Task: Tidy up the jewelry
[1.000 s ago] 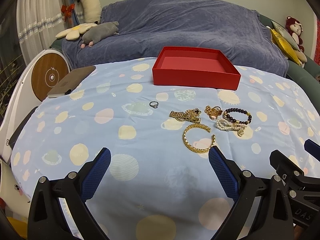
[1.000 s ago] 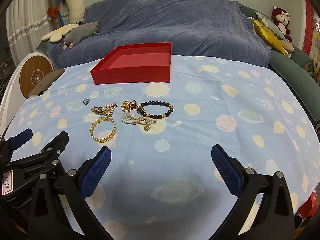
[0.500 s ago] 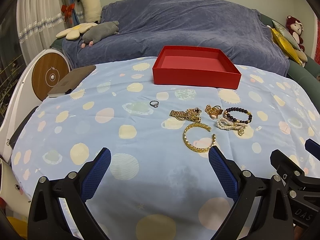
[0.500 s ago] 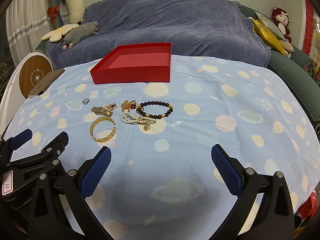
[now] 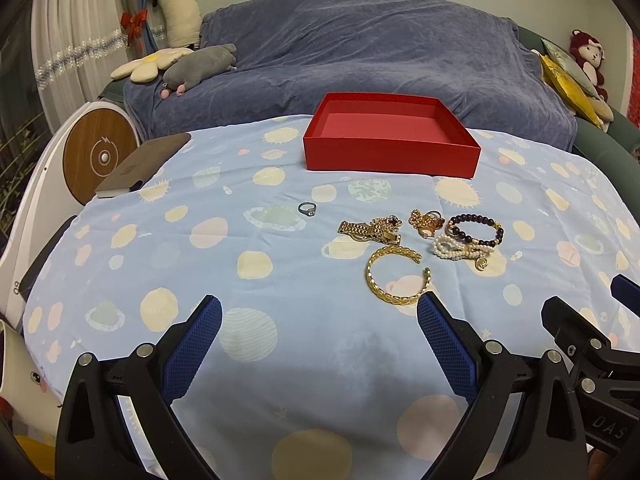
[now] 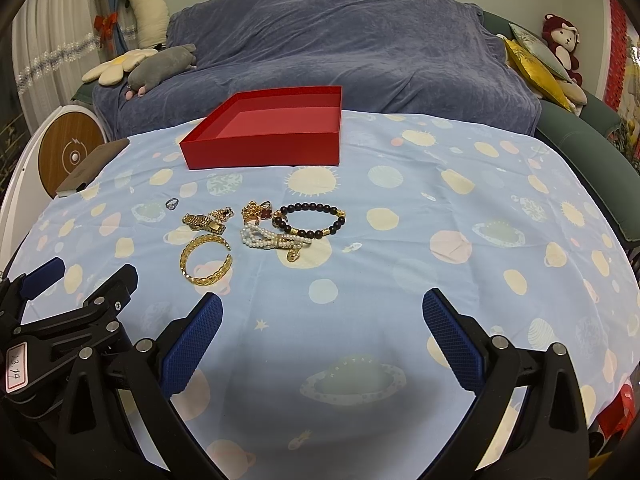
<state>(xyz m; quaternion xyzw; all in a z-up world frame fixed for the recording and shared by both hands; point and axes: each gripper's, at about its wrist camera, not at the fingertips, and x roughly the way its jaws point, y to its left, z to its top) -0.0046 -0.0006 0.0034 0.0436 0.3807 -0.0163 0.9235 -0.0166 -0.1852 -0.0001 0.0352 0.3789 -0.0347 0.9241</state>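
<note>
Left wrist view shows the left gripper [image 5: 318, 320] with its jaws spread wide and nothing between them, poised low over the worktop [image 5: 168, 248], which is draped in a pale blue cloth printed with planets and suns. Beyond the right-hand blue pad lies a gold cuff bangle [image 5: 396, 278], open side toward the far right. Just behind it sit a gold link watch band [image 5: 368, 230], a small gold charm cluster [image 5: 426, 222], a dark bead bracelet [image 5: 476, 228] and a pearl bracelet [image 5: 458, 248]; the pearls and dark beads touch or overlap, though exactly how is hard to tell at this size. A silver ring [image 5: 307, 208] lies apart, to the left of the heap. Farther back an open red box [image 5: 390, 138] stands on the cloth, its interior bare. In the right wrist view the right gripper [image 6: 322, 320] likewise has its jaws fully apart, holding nothing, above bare cloth to the right of the jewelry; the left gripper's black frame shows at the lower left. A sofa under a blue-grey throw [image 6: 320, 52] sits behind the worktop, with plush toys [image 6: 138, 64] at its left end.
</note>
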